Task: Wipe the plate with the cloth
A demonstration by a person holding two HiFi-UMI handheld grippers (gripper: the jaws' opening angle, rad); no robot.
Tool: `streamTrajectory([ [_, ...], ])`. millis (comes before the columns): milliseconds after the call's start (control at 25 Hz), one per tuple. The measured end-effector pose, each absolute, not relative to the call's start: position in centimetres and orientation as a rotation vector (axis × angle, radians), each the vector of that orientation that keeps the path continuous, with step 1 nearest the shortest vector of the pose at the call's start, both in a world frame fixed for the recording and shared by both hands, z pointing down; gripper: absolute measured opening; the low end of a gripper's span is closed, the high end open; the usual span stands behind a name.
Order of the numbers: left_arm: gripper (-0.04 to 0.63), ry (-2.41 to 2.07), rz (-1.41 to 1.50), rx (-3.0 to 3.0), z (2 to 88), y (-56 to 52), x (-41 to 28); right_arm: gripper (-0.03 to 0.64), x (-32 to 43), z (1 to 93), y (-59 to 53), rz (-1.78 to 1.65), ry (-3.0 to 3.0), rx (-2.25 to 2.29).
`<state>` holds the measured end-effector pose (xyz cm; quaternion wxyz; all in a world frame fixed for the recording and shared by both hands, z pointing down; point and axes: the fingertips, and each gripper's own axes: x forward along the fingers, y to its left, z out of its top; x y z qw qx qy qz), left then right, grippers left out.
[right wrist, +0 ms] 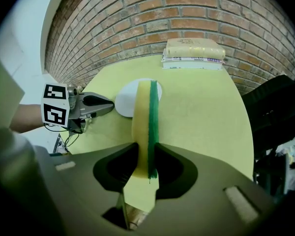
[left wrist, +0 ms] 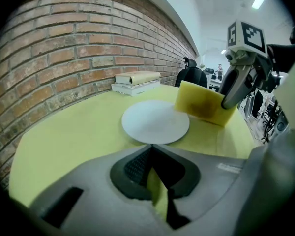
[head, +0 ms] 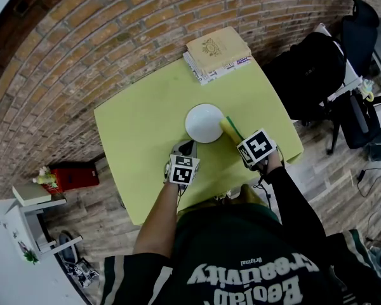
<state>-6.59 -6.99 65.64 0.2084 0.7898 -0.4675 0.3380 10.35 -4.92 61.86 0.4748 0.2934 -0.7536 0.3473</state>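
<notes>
Currently, right claw (head: 237, 137) clamps the yellow-green cloth (head: 229, 127) edge-on beside the white plate (head: 204, 123) at mid-desk (head: 140, 126); left claw (head: 186, 147) pinched together, empty, on the plate's near side.

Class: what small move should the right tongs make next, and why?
Probably slide the sponge left onto the plate. The right tongs grip it on edge at the plate's right rim, not yet on its face; the left tongs, shut and empty, sit at the near rim.
</notes>
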Motion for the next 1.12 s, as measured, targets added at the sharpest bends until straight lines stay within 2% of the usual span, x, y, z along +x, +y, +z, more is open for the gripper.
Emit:
streamTrajectory([
  [1120, 0.005, -1.314, 0.955, 2.202, 65.8, -7.2, -6.4, 0.115, 9.0, 61.2, -4.7, 0.823, -1.917, 0.668],
])
